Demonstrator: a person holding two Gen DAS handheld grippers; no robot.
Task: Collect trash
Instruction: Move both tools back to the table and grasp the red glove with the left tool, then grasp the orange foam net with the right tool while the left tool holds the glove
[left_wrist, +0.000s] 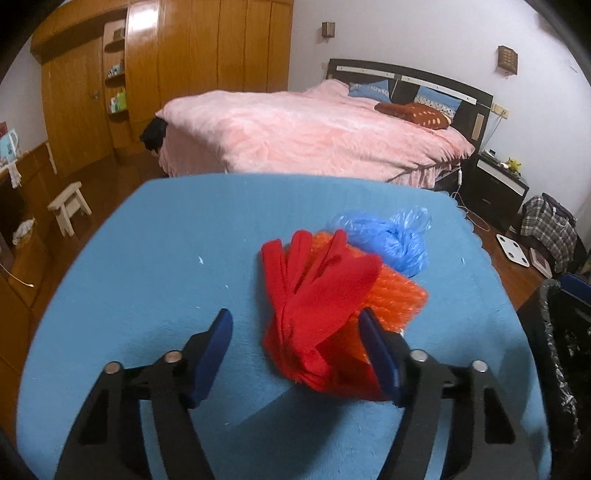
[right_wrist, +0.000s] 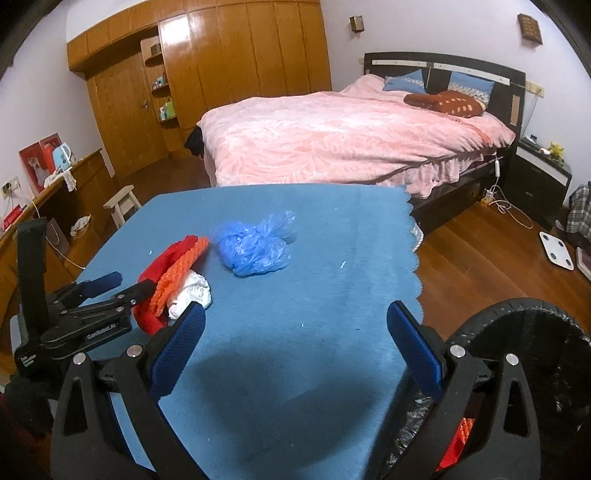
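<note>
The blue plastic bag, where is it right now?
The blue plastic bag lies crumpled on the blue table cover, just right of the red and orange pile in the right wrist view.

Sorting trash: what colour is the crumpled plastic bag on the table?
Blue, the plastic bag; right wrist view shows it best.

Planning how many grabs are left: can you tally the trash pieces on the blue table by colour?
Red cloth: 1
Orange mesh: 1
Blue plastic bag: 1
White crumpled piece: 1
Total: 4, all on the table; red, orange and white lie piled together.
</note>
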